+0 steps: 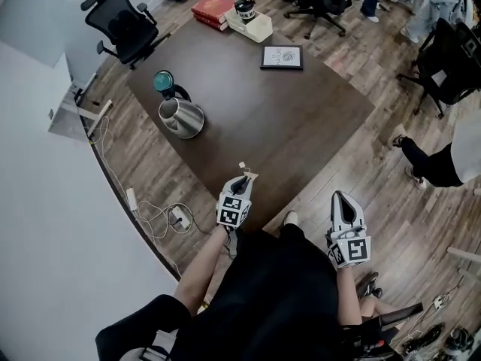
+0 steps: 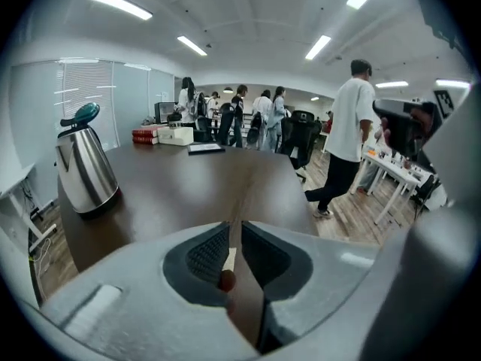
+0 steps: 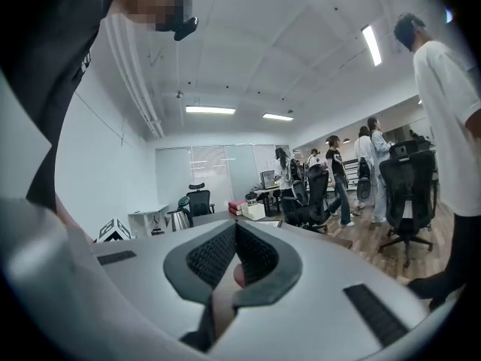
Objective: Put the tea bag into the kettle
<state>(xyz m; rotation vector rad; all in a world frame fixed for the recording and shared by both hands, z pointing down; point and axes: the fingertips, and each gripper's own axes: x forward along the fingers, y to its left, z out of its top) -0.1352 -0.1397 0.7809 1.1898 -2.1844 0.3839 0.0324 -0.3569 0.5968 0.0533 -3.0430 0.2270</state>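
A: Counting from the biggest down, what is there?

B: One dark table (image 1: 301, 111). Three office chairs (image 1: 124, 17) around it. One steel kettle (image 1: 183, 119), two red books (image 1: 213, 10) in a stack, one white box (image 1: 255, 28), one framed card (image 1: 282, 57), two tongs and one tea bag (image 1: 249, 174).

A: And the containers?

B: The kettle stands near the table's left corner with its teal lid (image 1: 163, 81) tipped up. Its mouth is open, but what is inside is too small to tell. The white box sits at the far edge just beside the books and holds a dark round jar (image 1: 245, 7).

A: Where is the tea bag?

B: At the table's near edge, well apart from the kettle and right at the tips of the left tongs (image 1: 241, 180). Its small tag (image 1: 243, 165) lies just beyond it. Those jaws stand a narrow slit apart. In the left gripper view a pale sliver shows low in the slit, with brown table above it, and the pads do not look pressed on it. The right tongs (image 1: 340, 196) are off the table over the floor, jaws together on nothing.

A: Anything hard to make out?

B: I cannot tell whether the tea bag touches the left jaws. Two chairs and a person (image 1: 432, 164) at the right are cut off by the frame.
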